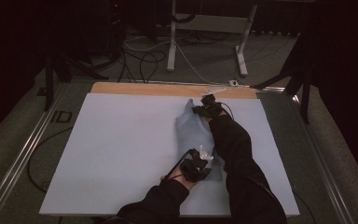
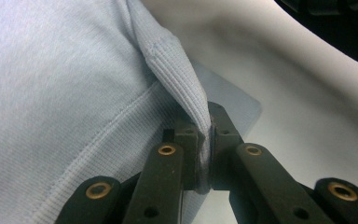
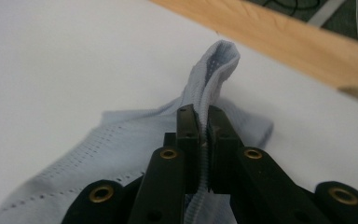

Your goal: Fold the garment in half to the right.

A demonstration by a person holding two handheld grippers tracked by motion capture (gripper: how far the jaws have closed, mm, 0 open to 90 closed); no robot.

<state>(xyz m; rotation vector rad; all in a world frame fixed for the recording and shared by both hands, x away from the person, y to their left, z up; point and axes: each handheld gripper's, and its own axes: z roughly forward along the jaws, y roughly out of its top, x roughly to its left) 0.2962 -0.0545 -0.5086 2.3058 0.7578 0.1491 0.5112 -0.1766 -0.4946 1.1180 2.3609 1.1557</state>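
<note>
Because it is made of thin knit cloth, the pale blue garment [image 1: 196,135] looks soft, light and floppy, so it will sag and fold wherever nothing holds it up. It lies bunched in a long strip on the white surface [image 1: 121,149], stretched between the two tongs. The left tongs [image 2: 204,154] are pinched tight on a ribbed edge of it, which stands up in a little ridge just past the tips. The right tongs [image 3: 204,154] are pinched tight on another ribbed edge, and a small loop of cloth pokes up beyond them. These thick, stitched edges seem the best places to grab, since the ribs give the tongs something to bite and the thin middle could slip or stretch. Lifting both ends together should let it hang flat. Past the right tongs runs a wooden strip [image 3: 307,42] along the far side of the surface.
</note>
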